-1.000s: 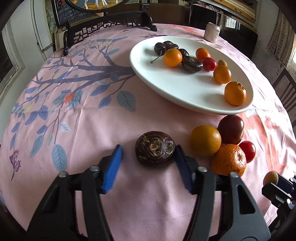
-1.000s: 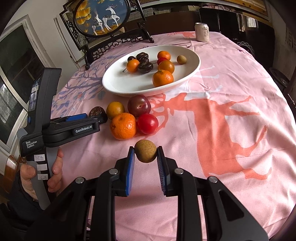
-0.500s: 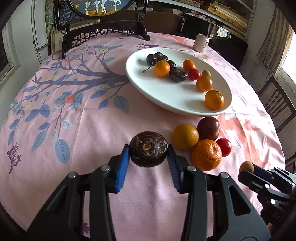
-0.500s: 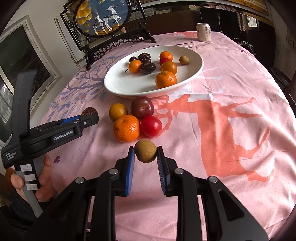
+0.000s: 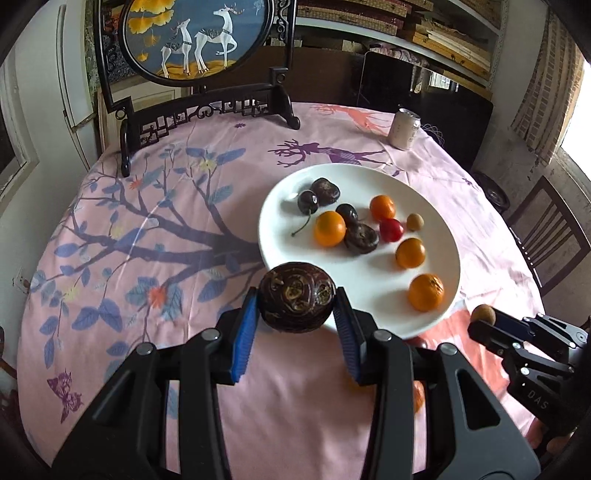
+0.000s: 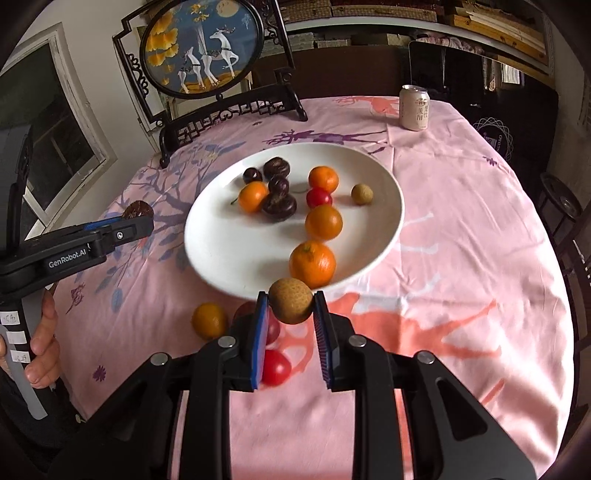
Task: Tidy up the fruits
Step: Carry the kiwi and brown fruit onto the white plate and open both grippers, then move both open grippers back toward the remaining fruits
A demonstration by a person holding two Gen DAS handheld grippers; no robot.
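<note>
Longan (image 6: pixel 290 301) sits clamped between right tongs (image 6: pixel 290 308).

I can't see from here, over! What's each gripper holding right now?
Left gripper shut on dark brown wrinkled fruit. Right gripper shut on small tan longan. Both near white plate; nothing blocking.

Beyond the jaws, a round deer screen (image 5: pixel 195 35) in a dark carved stand is standing at the table's far edge; shelves (image 5: pixel 424 33) are running along the back wall; daylight is coming through a window (image 6: pixel 55 122) to the left; a wooden chair (image 5: pixel 550 236) is waiting at the right.
</note>
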